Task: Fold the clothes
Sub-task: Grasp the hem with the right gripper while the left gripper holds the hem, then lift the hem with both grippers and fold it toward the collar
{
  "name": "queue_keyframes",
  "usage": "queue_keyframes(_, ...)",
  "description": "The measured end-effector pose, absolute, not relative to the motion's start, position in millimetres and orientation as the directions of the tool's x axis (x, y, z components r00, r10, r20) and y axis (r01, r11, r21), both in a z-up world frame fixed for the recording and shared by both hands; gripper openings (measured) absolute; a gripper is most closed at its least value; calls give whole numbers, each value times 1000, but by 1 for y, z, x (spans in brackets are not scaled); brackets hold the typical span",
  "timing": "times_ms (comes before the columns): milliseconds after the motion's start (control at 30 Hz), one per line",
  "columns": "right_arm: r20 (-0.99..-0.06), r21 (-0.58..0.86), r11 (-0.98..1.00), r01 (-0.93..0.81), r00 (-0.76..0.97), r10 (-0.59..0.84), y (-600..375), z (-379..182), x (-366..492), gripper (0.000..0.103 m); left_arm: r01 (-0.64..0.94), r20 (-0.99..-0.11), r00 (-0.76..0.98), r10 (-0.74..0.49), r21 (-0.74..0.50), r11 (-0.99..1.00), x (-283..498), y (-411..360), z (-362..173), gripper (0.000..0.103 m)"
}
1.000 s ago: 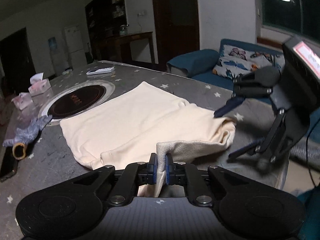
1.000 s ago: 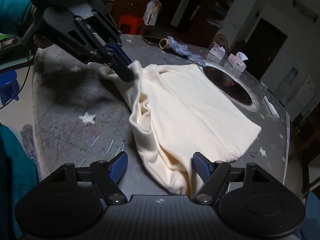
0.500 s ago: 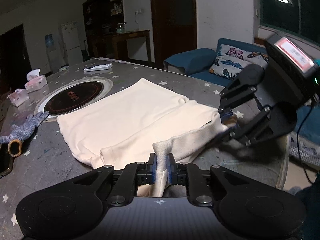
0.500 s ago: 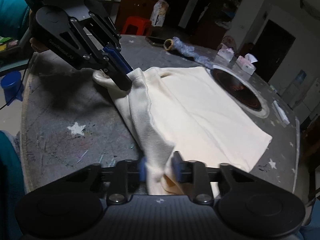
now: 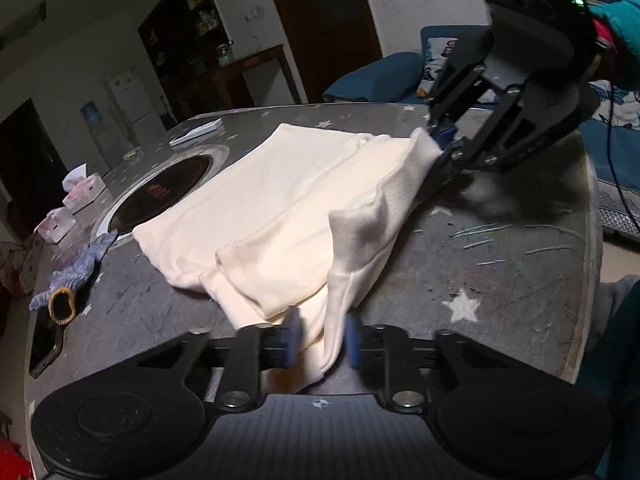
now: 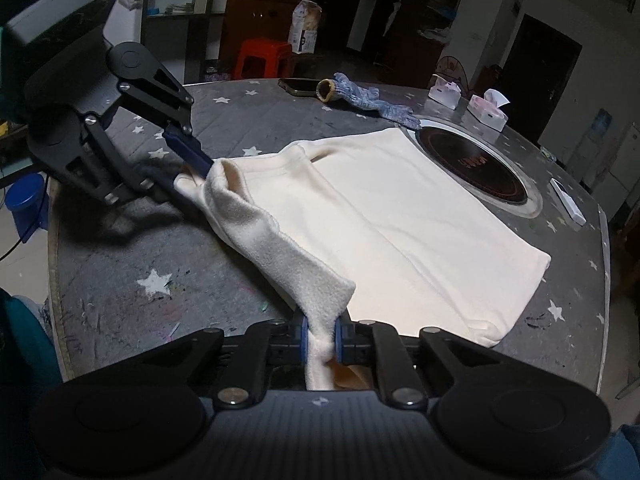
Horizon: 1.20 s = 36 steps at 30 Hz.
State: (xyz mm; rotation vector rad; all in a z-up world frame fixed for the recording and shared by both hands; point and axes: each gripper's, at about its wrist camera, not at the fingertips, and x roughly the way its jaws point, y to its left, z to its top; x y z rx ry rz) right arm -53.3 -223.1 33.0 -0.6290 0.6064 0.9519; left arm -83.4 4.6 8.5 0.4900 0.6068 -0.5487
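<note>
Two grippers pinch near edge of cream garment [image 6: 400,216]: left gripper [image 5: 319,340] loosely, pads blurred; right gripper [image 6: 319,338] clamped tight. Fleece soft, light, sags between grips; hold corners.

You have a round grey table [image 6: 152,248] with white stars, a hob [image 6: 476,168] set into its top. Just beside the hob lies the cream garment [image 6: 400,224]; beyond it a knit glove [image 6: 360,94], a phone [image 6: 300,85], two tissue boxes [image 6: 488,110] and a white box [image 6: 568,202].
</note>
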Motion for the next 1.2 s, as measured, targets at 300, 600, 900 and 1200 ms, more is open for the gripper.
queue_keyframes(300, -701, -224, 417, -881, 443, 559, -232, 50, -80, 10, 603, -622, 675, -397, 155, 782, -98, 15, 28, 5)
queue_keyframes(600, -710, -204, 364, -909, 393, 584, -247, 77, -128, 10, 631, -603, 649, -464, 86, 771, -166, 12, 58, 5)
queue_keyframes(900, -728, -183, 359, -915, 371, 576, -259, 108, -169, 9, 629, -549, 686, -477, 119, 768, -191, 4, 86, 5)
queue_keyframes(1200, -691, -212, 416, -884, 437, 576, -251, 126, -111, 9, 591, -518, 735, -437, 172, 788, -109, 5, 100, 5)
